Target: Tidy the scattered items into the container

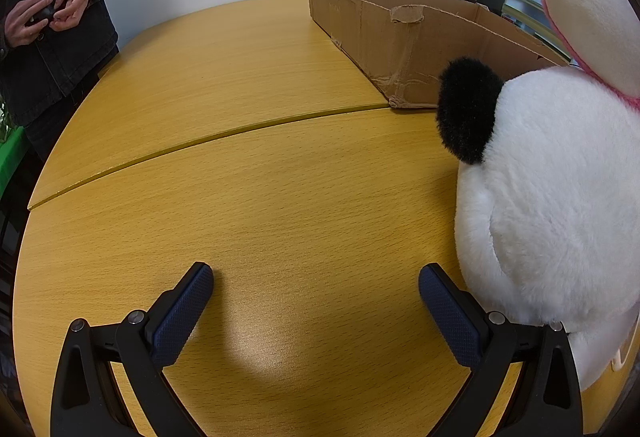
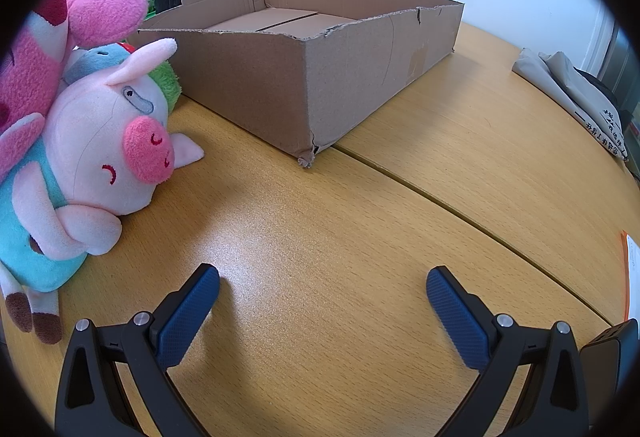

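Both claws spread wide, gripping nothing: left claw (image 1: 316, 301) low over the bench (image 1: 248, 197), right claw (image 2: 322, 307) likewise. White plush (image 1: 560, 197) touches the left claw's right finger. Pig plush (image 2: 108, 157) lies with other soft toys (image 2: 60, 37) in a heap just beside the cardboard box (image 2: 320, 77). Box floor visible, bare where seen. To grab well: pinch the plush body deep, not loose fur, lift clear over the torn wall.
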Available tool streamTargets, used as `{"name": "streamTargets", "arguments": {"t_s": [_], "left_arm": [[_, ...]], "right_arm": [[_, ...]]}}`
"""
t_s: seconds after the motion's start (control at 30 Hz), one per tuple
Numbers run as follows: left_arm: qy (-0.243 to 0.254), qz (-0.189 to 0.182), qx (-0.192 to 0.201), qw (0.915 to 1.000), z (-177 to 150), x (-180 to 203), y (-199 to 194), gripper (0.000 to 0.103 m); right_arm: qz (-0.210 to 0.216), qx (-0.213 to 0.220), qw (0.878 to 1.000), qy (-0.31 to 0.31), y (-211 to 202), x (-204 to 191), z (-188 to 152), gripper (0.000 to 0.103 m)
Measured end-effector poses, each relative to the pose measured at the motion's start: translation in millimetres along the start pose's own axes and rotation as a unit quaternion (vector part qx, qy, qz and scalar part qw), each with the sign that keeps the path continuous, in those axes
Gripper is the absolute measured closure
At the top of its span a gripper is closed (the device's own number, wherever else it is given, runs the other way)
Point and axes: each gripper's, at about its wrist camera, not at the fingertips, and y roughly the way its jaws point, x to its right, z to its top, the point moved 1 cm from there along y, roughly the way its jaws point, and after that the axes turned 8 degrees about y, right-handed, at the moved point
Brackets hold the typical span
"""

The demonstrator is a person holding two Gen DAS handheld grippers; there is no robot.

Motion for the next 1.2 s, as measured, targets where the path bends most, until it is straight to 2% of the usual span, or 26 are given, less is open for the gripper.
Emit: {"name": "streamTargets", "arguments": {"t_s": [0.6,0.73,0.83,0.93,1.0,1.07,1.2], "left_arm": [[-0.003,0.002,0.000,1.0000,1,0,1,0.000],[-0.007,0.005,-0.001,1.0000,-1,0,0,0.000],[-0.013,0.013,-0.021,0.9996,-6,2,-6,0.000],[-0.034,0.096,0.002,0.9948,-14,16,-49,0.000],[-0.048,0.153,0.018,0.9869,-19,26,-78,0.000],[-0.062,0.209,0.034,0.9753,-24,36,-107,0.000],[-0.112,0.199,0.075,0.9708,-31,52,-167,0.000]], "right_arm": [[-0.025,0.003,0.999,0.032,-3,-11,-11,0.000],[-0.036,0.006,0.998,0.042,-12,-20,-25,0.000],[-0.054,0.009,0.997,0.046,-27,-32,-43,0.000],[-0.076,0.028,0.993,0.083,-56,-47,-66,0.000],[-0.080,0.067,0.988,0.111,-89,-62,-83,0.000],[-0.086,0.114,0.981,0.133,-129,-84,-99,0.000],[-0.089,0.191,0.967,0.143,-183,-136,-110,0.000]]}}
